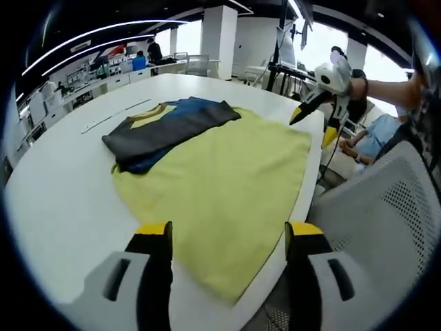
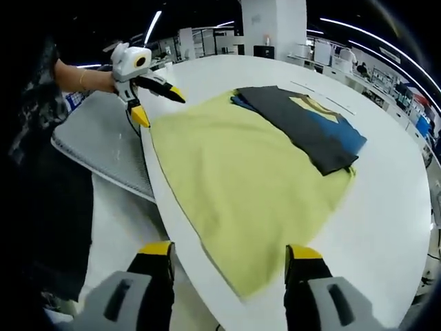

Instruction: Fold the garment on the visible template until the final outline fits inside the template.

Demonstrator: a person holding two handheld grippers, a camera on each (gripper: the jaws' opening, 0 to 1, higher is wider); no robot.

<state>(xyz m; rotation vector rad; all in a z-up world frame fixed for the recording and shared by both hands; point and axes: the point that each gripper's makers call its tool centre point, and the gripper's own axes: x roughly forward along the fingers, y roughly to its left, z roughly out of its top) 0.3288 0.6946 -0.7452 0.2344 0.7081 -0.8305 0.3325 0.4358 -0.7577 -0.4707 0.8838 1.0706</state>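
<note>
Table: a large white round-edged table (image 1: 55,207) is carrying the work; in the right gripper view its bare surface (image 2: 386,207) is running out past the cloth.
Garment: a yellow garment (image 1: 220,186) is lying flat across the table, its near corner reaching the table's edge; in the right gripper view the same yellow cloth (image 2: 241,179) is spreading from the near edge toward the middle.
Folded-over part: a dark grey and blue section (image 1: 165,127) is lying on top of the garment's far end, a yellow neckline showing in it; the right gripper view is showing it (image 2: 310,124) on the far right of the cloth.
Chair: a grey mesh chair (image 1: 386,221) is standing just beside the table's edge.
Left gripper: the left gripper (image 1: 229,238) is hovering over the near corner of the garment, jaws standing wide apart, gripping nothing; it (image 2: 157,103) is also showing by the cloth's far left corner.
Right gripper: the right gripper (image 2: 229,258) is hanging over the near edge of the cloth, jaws spread wide, nothing between them; it (image 1: 313,117) is also showing at the table's right edge.
Template: I cannot tell where its outline is lying.
</note>
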